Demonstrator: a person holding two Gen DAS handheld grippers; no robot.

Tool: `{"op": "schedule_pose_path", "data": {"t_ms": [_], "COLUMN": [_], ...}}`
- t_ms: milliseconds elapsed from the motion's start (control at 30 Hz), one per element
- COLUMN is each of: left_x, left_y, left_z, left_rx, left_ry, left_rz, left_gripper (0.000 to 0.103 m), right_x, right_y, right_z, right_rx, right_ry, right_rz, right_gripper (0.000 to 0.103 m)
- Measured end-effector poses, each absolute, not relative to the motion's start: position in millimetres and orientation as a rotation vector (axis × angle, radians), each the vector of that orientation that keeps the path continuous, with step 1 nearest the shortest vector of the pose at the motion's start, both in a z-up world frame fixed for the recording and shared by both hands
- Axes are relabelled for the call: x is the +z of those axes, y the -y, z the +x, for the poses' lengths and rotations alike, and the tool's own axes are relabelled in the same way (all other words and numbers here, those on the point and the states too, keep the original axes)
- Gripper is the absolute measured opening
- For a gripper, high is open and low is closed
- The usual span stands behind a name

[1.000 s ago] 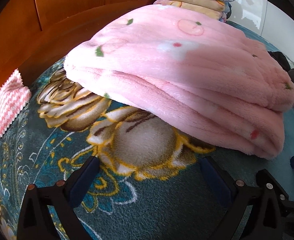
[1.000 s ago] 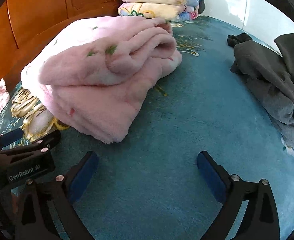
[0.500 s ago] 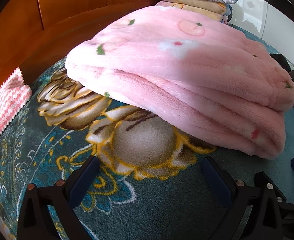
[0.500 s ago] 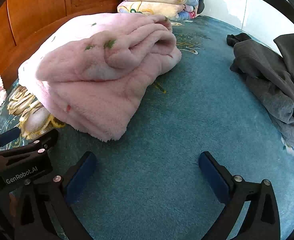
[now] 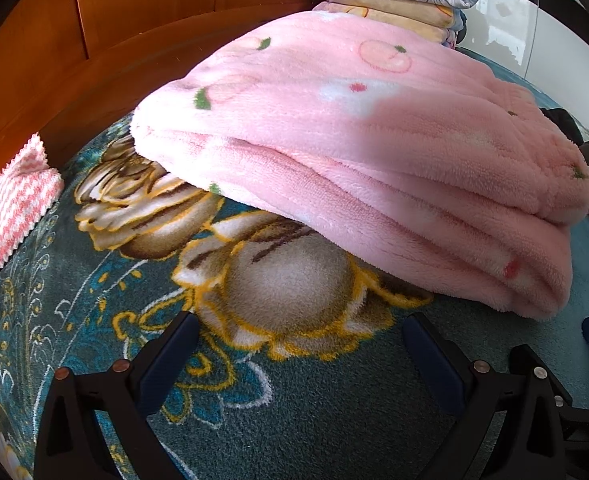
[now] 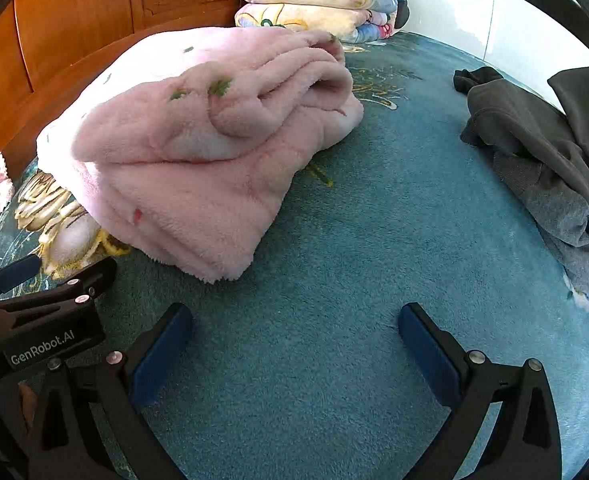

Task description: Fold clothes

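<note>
A folded pink fleece garment (image 5: 358,152) with small fruit prints lies on the teal floral bedspread (image 5: 94,320). It also shows in the right wrist view (image 6: 198,148), at the left centre. My left gripper (image 5: 298,344) is open and empty, low over the bedspread just in front of the pink bundle. My right gripper (image 6: 294,336) is open and empty over bare teal cover, to the right of the bundle's near corner. The left gripper's body (image 6: 38,320) shows at the lower left of the right wrist view.
A crumpled dark grey garment (image 6: 542,152) lies at the right. A stack of folded quilts (image 6: 314,0) stands at the back against the wooden headboard (image 6: 74,32). A pink checked cloth (image 5: 10,216) lies at the far left. A white wall (image 6: 494,24) borders the bed at the back right.
Both grippers have drawn back slightly and shifted a little; the pink bundle sits marginally higher in the right wrist view. Both stay open; nothing was taken hold of.
</note>
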State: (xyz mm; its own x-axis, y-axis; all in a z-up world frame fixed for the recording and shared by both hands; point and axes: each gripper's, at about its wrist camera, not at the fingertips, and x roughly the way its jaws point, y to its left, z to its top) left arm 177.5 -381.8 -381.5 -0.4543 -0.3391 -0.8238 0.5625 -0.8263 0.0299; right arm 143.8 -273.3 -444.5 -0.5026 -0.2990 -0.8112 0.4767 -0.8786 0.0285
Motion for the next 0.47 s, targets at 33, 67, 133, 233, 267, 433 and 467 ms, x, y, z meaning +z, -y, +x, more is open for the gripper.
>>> {"op": "schedule_pose_path", "data": {"t_ms": [33, 67, 133, 233, 267, 433, 467], "left_x": [-381.4, -381.4, -382.2, -382.1, -382.1, -382.5, -382.4], "left_y": [381.6, 381.6, 382.7, 382.3, 382.3, 382.0, 381.8], "left_z": [177.9, 178.5, 178.7, 178.1, 178.0, 178.0, 177.9], "left_rx": [-2.275, -2.274, -2.273, -2.274, -2.274, -2.274, -2.274], "left_ry": [-0.336, -0.338, -0.339, -0.338, -0.338, -0.338, -0.339], "left_rz": [1.210, 1.208, 1.208, 1.208, 1.208, 1.207, 1.207], "left_gripper": [0.103, 0.103, 0.103, 0.103, 0.103, 0.103, 0.103], "right_x": [-444.9, -445.6, -446.4, -447.6, -447.7, -447.8, -447.8], "right_y": [273.1, 272.8, 272.5, 272.2, 272.1, 271.6, 271.7], "right_z": [142.5, 139.9, 137.2, 134.7, 134.6, 135.4, 135.7], "right_rx": [-2.375, -2.375, -2.375, -2.377, -2.377, -2.376, -2.376], "right_ry": [-0.275, -0.274, -0.274, -0.274, -0.274, -0.275, -0.276], "right_rz": [1.227, 1.226, 1.225, 1.224, 1.223, 1.222, 1.222], "right_gripper": [0.103, 0.103, 0.103, 0.103, 0.103, 0.103, 0.103]}}
